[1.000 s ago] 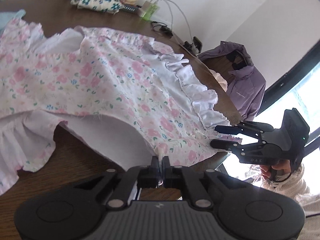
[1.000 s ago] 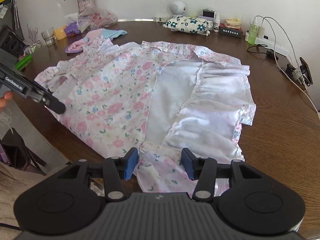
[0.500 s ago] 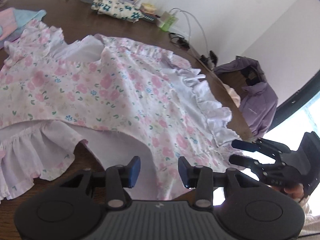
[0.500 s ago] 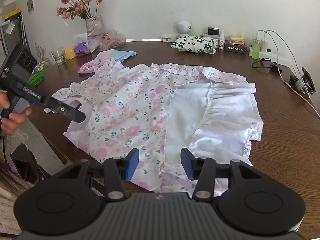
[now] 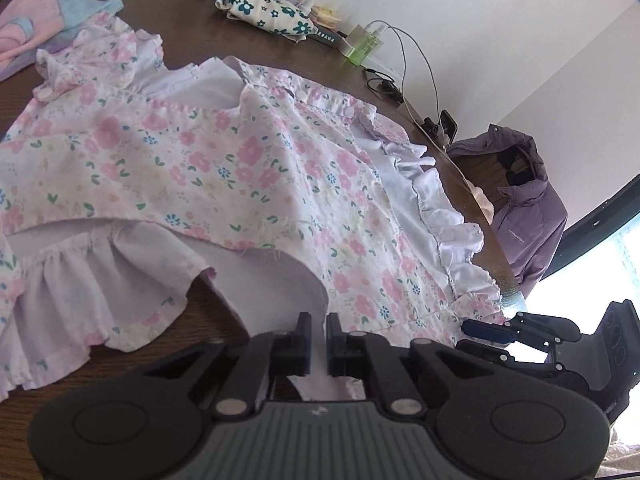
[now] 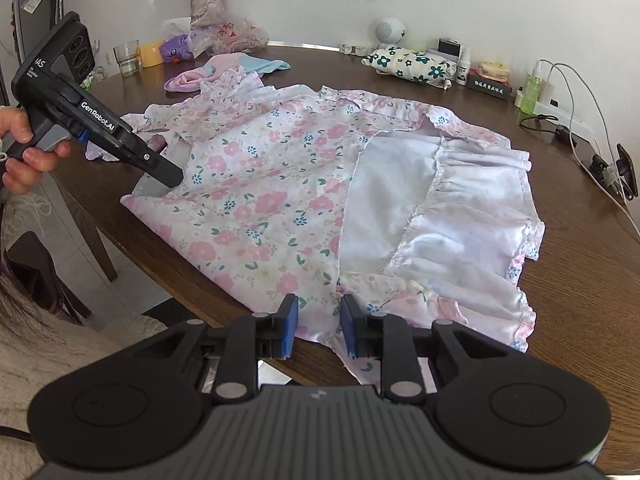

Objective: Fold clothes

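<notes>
Floral dress [image 6: 280,184] spread flat — right gripper [image 6: 316,330] jaws closing.

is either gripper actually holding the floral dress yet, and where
Not firmly yet: both jaws are closing on the floral dress at its near hem, the left gripper at one spot, the right gripper at another.

My left gripper [image 5: 318,340] tilts downward, its jaws closing with cloth between them. My right gripper [image 6: 316,326] tilts down too, jaws closing around cloth, a gap left. My left hand [image 6: 24,152] grips its handle.

Thin floral cotton-like dress [image 6: 280,184], dark glossy wood table [image 6: 580,288], matt plastic tongs [image 6: 318,330]
</notes>
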Motion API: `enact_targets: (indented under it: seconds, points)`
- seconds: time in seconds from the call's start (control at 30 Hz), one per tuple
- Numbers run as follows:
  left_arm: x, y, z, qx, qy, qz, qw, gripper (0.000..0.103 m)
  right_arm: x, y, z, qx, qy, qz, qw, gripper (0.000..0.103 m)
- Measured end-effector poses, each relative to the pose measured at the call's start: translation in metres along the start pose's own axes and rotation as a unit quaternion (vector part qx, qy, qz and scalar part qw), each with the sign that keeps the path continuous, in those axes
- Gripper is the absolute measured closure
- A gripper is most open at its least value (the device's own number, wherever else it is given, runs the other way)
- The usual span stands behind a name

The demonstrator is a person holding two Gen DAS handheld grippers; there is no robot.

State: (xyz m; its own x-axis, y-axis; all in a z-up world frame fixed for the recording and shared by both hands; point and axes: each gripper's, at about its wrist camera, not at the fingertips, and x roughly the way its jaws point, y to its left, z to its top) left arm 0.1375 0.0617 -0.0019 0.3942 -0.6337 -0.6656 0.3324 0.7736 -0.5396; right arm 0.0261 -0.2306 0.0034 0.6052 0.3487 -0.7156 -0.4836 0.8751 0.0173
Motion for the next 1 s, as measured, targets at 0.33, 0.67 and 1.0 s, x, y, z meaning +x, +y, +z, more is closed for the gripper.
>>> enact_targets:
  seconds: [0.33, 0.67, 1.0]
  points:
    - [0.021, -0.066, -0.030, 0.216, -0.006, 0.047, 0.9752, 0.089, 0.001, 0.003, 0.008, 0.044, -0.013, -0.004, 0.999, 0.080]
    - [0.032, -0.084, -0.054, 0.295, -0.034, 0.116, 0.9479, 0.091, 0.005, -0.008, 0.012, 0.055, -0.009, -0.019, 0.998, 0.080]
    - [-0.061, 0.002, 0.018, 0.124, -0.123, 0.216, 0.9605, 0.057, 0.018, -0.005, 0.052, 0.069, -0.031, -0.007, 0.997, 0.072]
